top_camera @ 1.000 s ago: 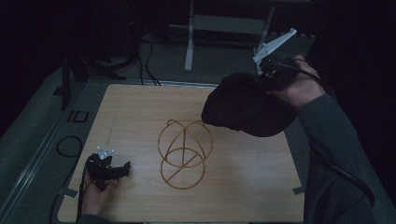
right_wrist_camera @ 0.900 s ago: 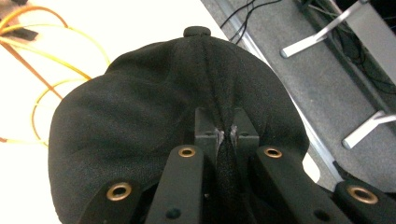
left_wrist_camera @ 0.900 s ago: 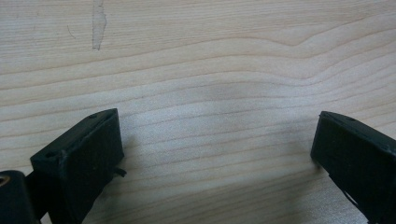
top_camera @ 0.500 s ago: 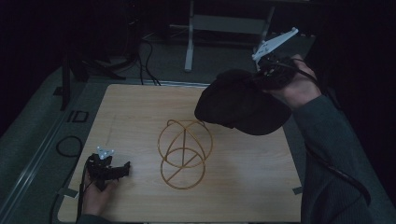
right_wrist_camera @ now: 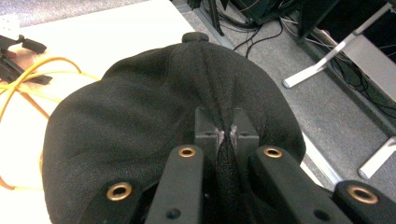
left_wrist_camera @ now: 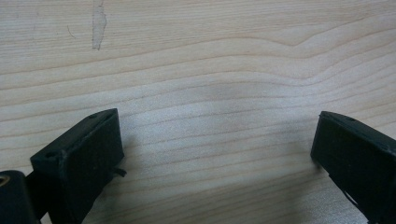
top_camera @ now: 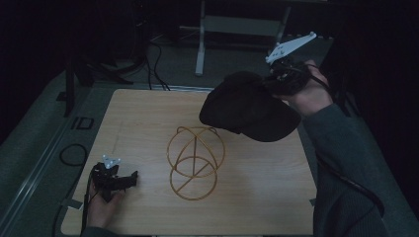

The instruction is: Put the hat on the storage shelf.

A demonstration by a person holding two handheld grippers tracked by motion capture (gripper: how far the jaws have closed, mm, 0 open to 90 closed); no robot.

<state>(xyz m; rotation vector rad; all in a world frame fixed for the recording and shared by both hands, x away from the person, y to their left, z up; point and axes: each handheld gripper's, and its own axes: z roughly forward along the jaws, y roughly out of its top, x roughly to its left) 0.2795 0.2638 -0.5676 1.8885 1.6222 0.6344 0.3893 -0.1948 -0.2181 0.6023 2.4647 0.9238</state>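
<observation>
aloft, black cap (top_camera: 247, 106) pinched by right gripper (right_wrist_camera: 227, 135).

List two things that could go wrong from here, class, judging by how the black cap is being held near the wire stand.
The right claw pinches just a fold of the black cap, so it might slip free. The cap hangs above and beside the wire stand, so it could knock the light frame over when lowered.
</observation>
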